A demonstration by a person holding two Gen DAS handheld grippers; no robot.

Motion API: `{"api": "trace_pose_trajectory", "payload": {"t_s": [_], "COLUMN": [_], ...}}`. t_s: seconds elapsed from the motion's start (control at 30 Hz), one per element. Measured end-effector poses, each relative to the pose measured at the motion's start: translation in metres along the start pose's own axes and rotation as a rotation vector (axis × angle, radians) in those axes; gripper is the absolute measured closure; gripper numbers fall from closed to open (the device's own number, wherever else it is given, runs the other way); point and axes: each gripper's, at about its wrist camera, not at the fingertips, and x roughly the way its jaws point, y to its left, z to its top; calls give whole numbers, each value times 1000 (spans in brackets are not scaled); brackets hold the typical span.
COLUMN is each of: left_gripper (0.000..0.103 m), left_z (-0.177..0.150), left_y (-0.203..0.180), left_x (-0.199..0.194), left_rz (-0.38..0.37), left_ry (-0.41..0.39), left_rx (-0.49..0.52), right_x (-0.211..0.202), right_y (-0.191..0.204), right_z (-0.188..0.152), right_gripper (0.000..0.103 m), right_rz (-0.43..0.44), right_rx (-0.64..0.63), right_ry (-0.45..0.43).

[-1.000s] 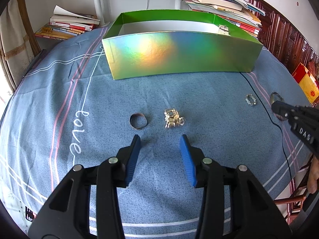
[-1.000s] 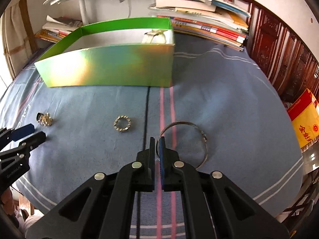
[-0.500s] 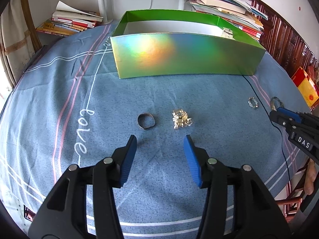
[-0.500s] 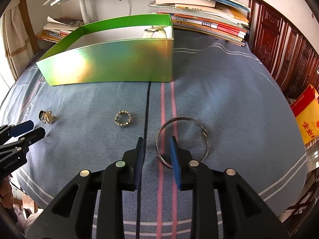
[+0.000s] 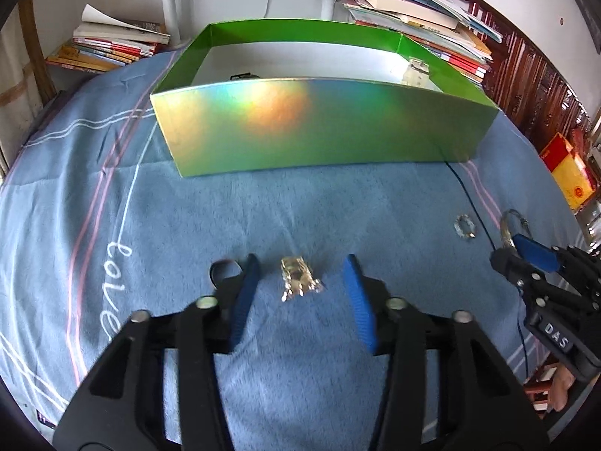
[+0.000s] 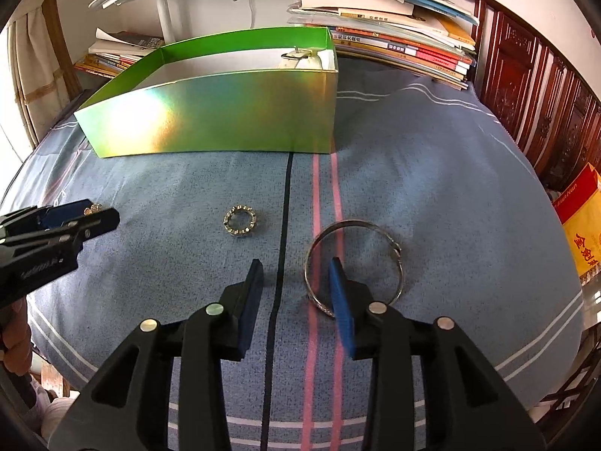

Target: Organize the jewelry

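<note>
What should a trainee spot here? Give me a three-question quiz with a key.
1. True or false: the bangle lies inside the green box.
2. What sits between the left gripper's fingers? A dark ring; B gold cluster; C watch.
3. Which gripper straddles the bangle's rim?

Key:
1. False; it lies on the cloth.
2. B; the jaws are closing, not touching it.
3. The right gripper; its jaws are opening, pads not pressing.

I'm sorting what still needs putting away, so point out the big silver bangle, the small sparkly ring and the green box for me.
silver bangle [image 6: 390,242]: right wrist view, on its far right rim.
sparkly ring [image 6: 240,223]: right wrist view, on the ring's band.
green box [image 6: 225,120]: right wrist view, on its shiny front wall.
</note>
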Motion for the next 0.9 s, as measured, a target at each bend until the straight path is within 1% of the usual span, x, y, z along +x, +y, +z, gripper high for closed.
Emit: {"api": "trace_pose_trajectory", "payload": {"t_s": [0.03, 0.07, 0.1, 0.17, 0.27, 0.5, 0.57, 0.7, 0.77, 0.83, 0.9], "left_gripper": [73, 76, 80, 80, 80, 80, 80, 79, 78, 73, 71], "left_z": [0, 0, 0, -3, -10, -20, -22, -23, -23, -23, -23], "left_y": [-1, -1, 0, -1, -1, -1, 1, 2, 1, 0, 1], "left_x": [0, 0, -1, -4, -8, -16, -16, -17, -17, -16, -17], "left_rz": [13, 16, 18, 19, 28, 24, 25, 29, 30, 35, 37], "left_ry": [-1, 0, 3, 9, 8, 5, 4, -1, -2, -4, -4], "left_rx": [2, 2, 2, 9, 22, 39, 40, 42, 43, 44, 44], "right_x": [-1, -1, -1, -1, -1, 1, 2, 3, 2, 2, 2], "right_y": [0, 0, 0, -1, 4, 30, 32, 30, 29, 29, 29], "right_z": [-1, -1, -1, -1, 0, 4, 6, 7, 7, 7, 7], "right_gripper": [68, 76, 79, 86, 91, 90, 86, 83, 81, 79, 79], "right_rz": [1, 1, 2, 0, -2, 36, 36, 24, 16, 12, 11], "right_rx": [1, 4, 9, 15, -1, -55, -55, -56, -55, -56, -57], "right_ry": [-2, -5, -5, -4, 2, 15, 19, 21, 21, 21, 20]}}
